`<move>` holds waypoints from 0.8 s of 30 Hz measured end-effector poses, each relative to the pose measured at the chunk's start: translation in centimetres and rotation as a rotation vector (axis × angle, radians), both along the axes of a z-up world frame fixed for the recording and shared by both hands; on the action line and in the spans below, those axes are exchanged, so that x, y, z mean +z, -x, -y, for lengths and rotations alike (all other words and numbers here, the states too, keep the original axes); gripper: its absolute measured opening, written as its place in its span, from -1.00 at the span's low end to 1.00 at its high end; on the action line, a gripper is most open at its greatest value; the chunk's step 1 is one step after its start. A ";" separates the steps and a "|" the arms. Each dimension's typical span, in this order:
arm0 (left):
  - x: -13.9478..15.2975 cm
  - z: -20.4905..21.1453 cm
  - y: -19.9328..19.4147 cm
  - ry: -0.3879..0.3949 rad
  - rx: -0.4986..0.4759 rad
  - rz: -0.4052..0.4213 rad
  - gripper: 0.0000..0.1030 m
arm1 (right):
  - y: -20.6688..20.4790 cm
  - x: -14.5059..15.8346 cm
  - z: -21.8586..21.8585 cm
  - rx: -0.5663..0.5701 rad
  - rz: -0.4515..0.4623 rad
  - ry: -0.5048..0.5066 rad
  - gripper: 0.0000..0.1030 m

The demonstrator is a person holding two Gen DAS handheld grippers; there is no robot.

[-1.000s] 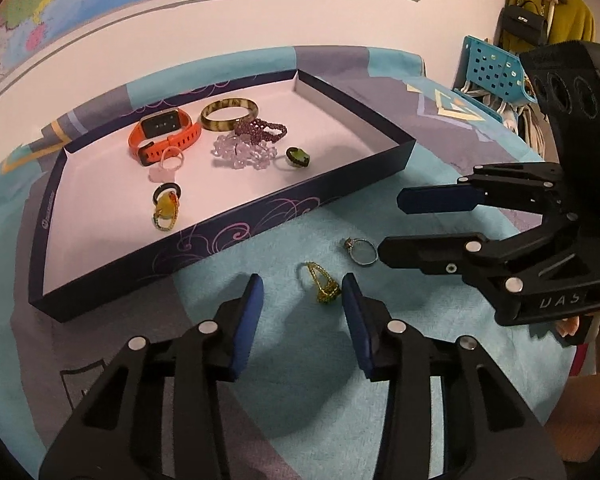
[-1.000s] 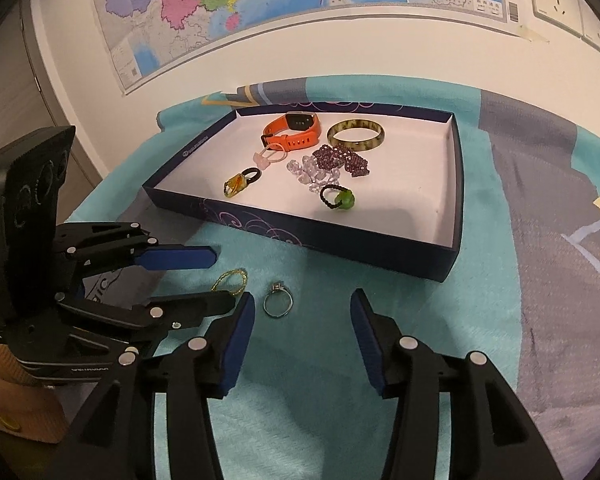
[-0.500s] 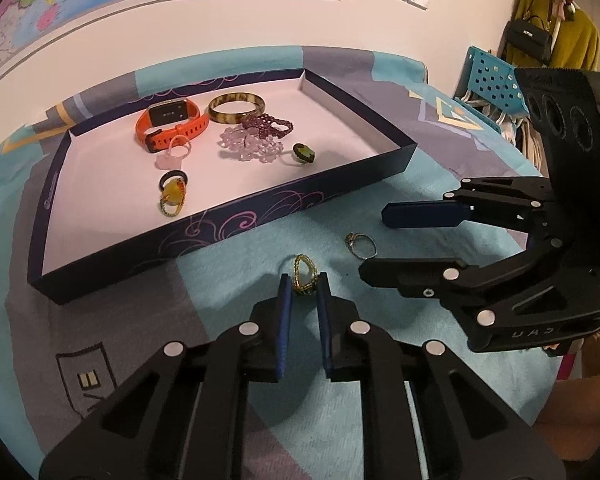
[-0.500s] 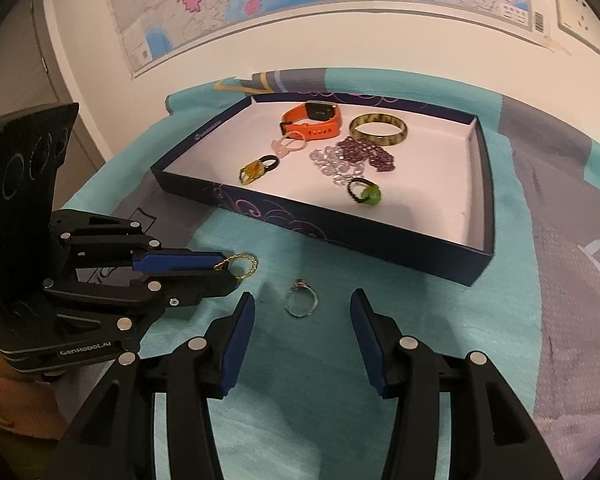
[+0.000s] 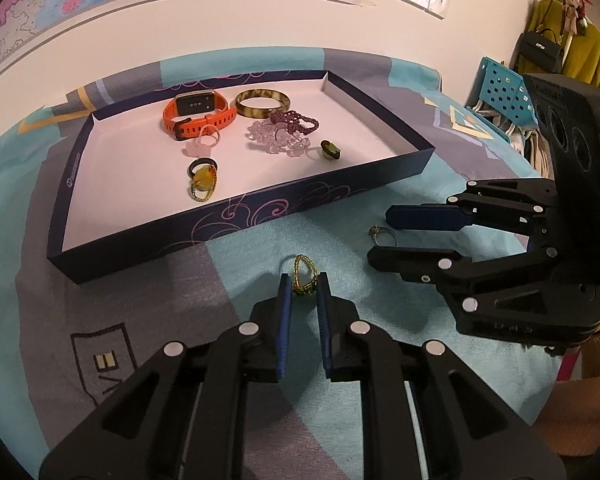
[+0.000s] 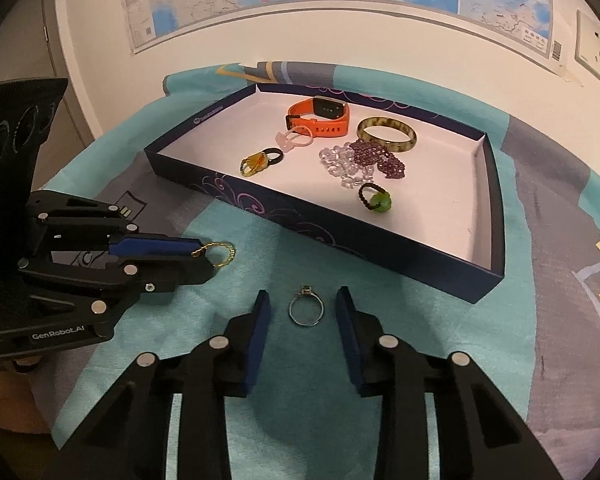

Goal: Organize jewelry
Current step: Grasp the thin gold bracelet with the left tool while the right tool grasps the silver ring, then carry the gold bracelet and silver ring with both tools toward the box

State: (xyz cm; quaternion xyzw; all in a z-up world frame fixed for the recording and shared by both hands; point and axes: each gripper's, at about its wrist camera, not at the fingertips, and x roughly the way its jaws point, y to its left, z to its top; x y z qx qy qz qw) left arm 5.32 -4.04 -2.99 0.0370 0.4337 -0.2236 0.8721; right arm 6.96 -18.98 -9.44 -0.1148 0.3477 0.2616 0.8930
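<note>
Since a second ago, when my left hand-held gripper [image 5: 302, 286] stood apart around the gold beaded ring [image 5: 303, 276], its fingers have come together and clamped on that ring, lifting it off the cloth; the right view shows the ring sticking out past the blue pads, clear of the desk [image 6: 220, 360]. My right hand-held gripper [image 6: 304, 308] has edged forward and sits with its fingers apart on either side of the silver ring [image 6: 307, 311], which lies flat on the teal cloth, not yet touched.

Beyond both, the dark blue tray [image 6: 340, 240] holds what I judge is already sorted: the orange watch [image 6: 320, 118], the amber bangle [image 6: 387, 134], the purple bead bracelet [image 6: 378, 158] touching the clear bead bracelet [image 6: 340, 164], a pink ring [image 6: 292, 142], a yellow-stone ring [image 6: 258, 162] and a green-stone ring [image 6: 376, 200].

As I read it, two pieces remain outside the tray: the gold one in my left grip and the silver one still to be grasped. Most of the job looks done.
</note>
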 end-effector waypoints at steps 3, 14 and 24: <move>0.0 0.0 0.0 0.004 0.001 -0.001 -0.75 | 0.1 0.0 -0.1 0.003 0.006 0.008 -0.60; 0.4 -0.3 0.1 0.010 0.013 0.010 -0.75 | 0.5 0.1 0.0 0.003 0.008 -0.018 -0.69; 1.7 -0.4 0.5 0.027 0.013 0.042 -0.75 | 0.9 1.3 0.8 0.014 0.016 -0.086 -0.69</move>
